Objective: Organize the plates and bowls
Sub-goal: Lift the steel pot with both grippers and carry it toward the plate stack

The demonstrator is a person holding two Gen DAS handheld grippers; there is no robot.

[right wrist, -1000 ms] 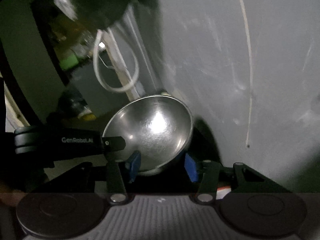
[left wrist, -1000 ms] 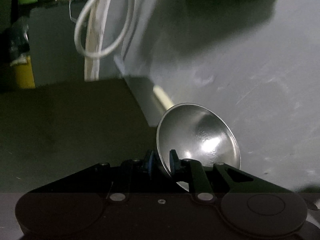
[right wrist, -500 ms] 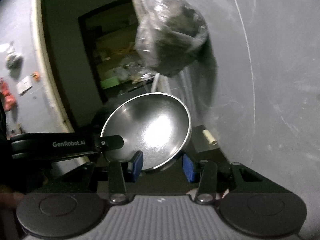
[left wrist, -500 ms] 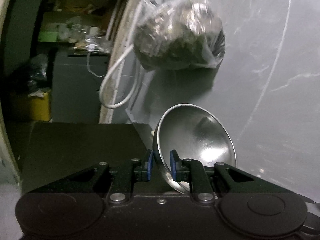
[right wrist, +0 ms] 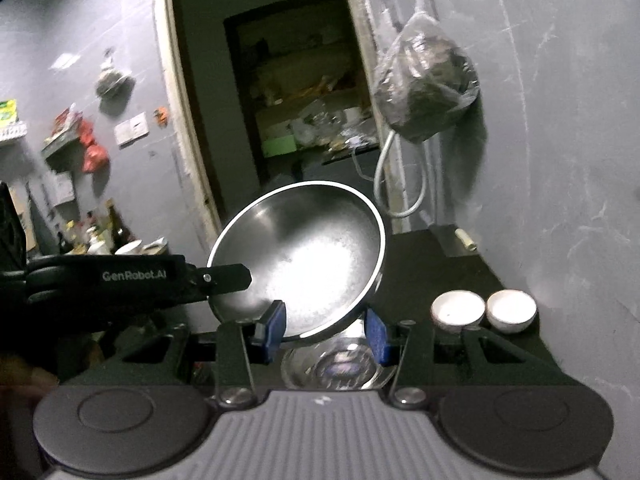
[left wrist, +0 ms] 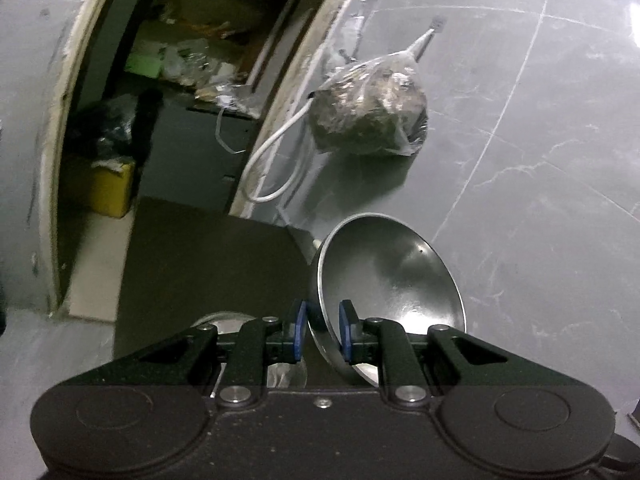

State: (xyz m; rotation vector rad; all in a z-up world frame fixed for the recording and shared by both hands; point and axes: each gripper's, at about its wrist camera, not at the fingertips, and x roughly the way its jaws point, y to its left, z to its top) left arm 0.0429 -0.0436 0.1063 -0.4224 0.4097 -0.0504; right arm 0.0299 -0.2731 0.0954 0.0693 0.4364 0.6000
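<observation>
My left gripper (left wrist: 320, 330) is shut on the rim of a steel bowl (left wrist: 392, 280), held tilted in the air above a dark counter (left wrist: 192, 264). In the right wrist view the same steel bowl (right wrist: 304, 256) hangs tilted in front of my right gripper (right wrist: 324, 330), with the left gripper (right wrist: 224, 276) pinching its left rim. My right gripper is open; its blue pads (right wrist: 276, 324) flank the bowl's lower edge without closing on it. A glass bowl (right wrist: 336, 368) sits on the counter below. Two small white bowls (right wrist: 484, 310) stand at the right.
A plastic bag (left wrist: 368, 108) of dark contents hangs on the grey tiled wall, with a white cable loop (left wrist: 276, 160) beside it. A doorway (right wrist: 280, 92) opens to a cluttered room. Bottles and dishes (right wrist: 108, 236) stand at the far left.
Both grippers and the steel bowl have risen and tilted back, bringing the hanging bag, the doorway and the counter with its white bowls into view. The left gripper keeps its hold.
</observation>
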